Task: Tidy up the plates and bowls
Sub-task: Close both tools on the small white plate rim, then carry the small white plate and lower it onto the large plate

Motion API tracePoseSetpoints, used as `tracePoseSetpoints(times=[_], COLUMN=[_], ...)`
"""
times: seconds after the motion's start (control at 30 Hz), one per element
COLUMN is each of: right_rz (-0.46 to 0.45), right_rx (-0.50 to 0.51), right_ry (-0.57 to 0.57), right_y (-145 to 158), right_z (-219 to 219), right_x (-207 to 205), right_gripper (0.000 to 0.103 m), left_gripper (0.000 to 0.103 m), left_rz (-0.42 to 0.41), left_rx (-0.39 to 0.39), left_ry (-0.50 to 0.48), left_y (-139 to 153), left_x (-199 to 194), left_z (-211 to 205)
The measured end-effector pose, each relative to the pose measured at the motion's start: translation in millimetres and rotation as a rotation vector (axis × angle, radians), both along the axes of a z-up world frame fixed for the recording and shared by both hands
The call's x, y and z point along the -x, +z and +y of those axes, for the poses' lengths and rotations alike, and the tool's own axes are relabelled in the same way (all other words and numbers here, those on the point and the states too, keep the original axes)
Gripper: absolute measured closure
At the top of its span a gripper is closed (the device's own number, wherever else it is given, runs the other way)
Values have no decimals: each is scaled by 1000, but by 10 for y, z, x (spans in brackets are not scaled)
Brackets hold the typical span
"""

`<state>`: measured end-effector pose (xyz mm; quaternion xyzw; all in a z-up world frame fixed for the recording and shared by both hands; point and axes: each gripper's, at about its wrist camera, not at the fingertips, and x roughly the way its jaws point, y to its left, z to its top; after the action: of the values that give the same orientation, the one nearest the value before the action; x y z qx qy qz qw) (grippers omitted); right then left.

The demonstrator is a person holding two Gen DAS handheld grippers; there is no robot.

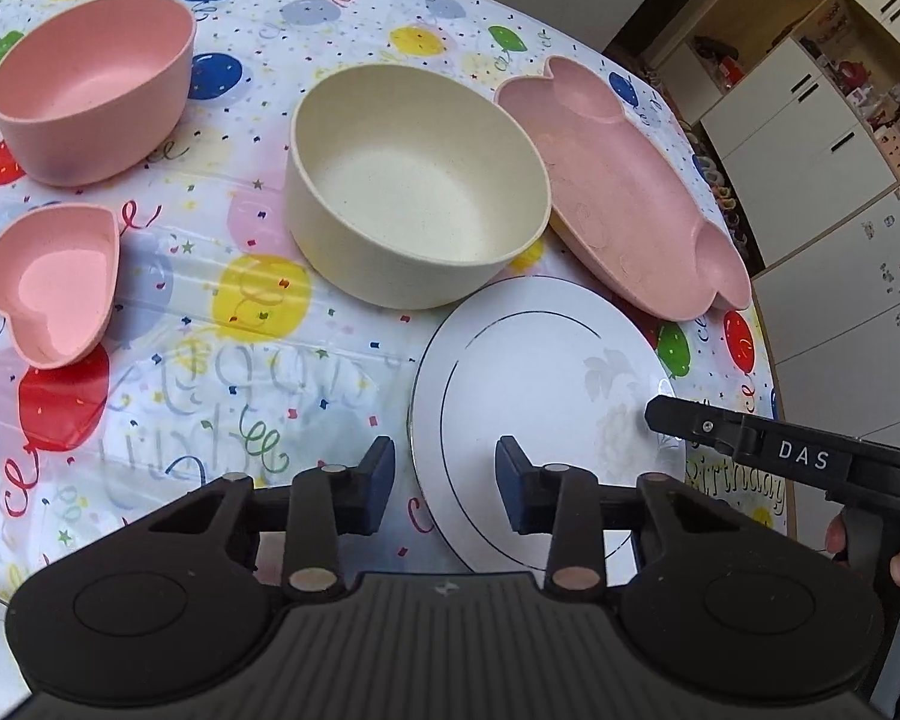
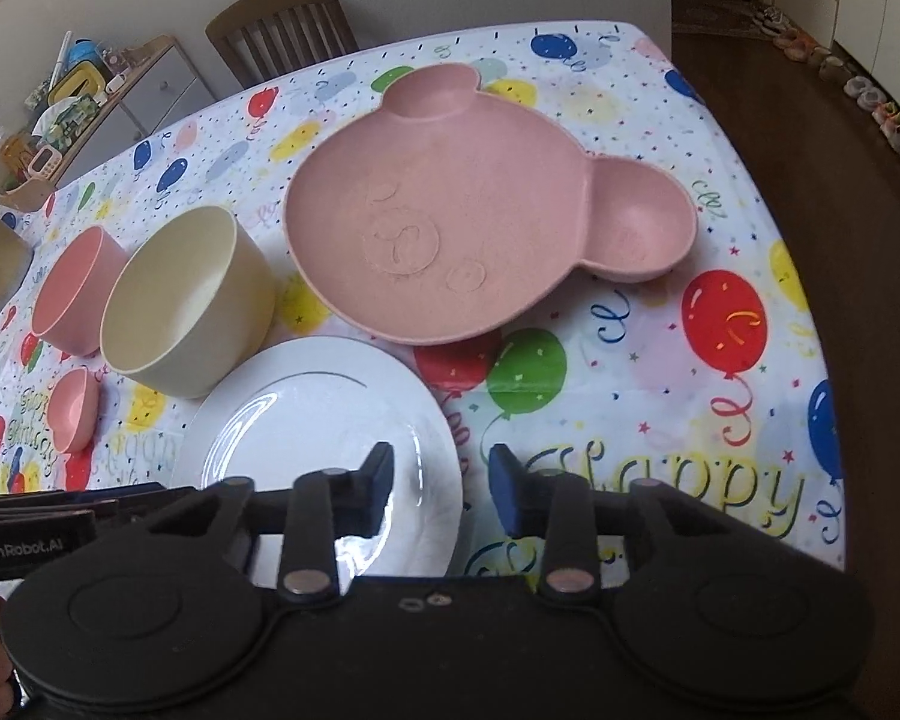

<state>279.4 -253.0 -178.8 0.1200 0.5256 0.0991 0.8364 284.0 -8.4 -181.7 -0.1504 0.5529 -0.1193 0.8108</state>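
Currently on the tabletop (image 2: 660, 360): white plate (image 1: 546, 384), nearest both claws. Left claw (image 1: 444, 474) straddles its left rim, right claw (image 2: 441, 477) its right rim, each with jaws narrowly apart and no visible contact; likely posed for a two-sided lift. Behind: cream bowl (image 1: 414, 180), bear-shaped pink plate (image 2: 468, 204). Leftward: pink bowl (image 1: 90, 84), heart dish (image 1: 54, 282), all separate, unstacked.

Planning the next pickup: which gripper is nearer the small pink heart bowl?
Left. The left gripper straddles the white plate rim nearest the heart bowl; the right gripper straddles the opposite rim.
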Motion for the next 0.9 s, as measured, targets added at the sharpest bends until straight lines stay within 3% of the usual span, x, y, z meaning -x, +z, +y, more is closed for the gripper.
tracePoseSetpoints(times=[0.2, 0.37, 0.9], right_rz=[23, 29, 10], right_rx=[-10, -44, -65], right_ry=[-1, -16, -7], right_y=[-64, -82, -37], right_z=[-16, -87, -156], right_x=[-11, -24, 235], right_gripper=[86, 91, 92], left_gripper=[81, 84, 85], left_rz=[7, 8, -33], left_rx=[32, 43, 64], left_ry=[23, 37, 12], left_y=[-38, -51, 43], left_x=[-6, -10, 230], left_z=[38, 66, 89])
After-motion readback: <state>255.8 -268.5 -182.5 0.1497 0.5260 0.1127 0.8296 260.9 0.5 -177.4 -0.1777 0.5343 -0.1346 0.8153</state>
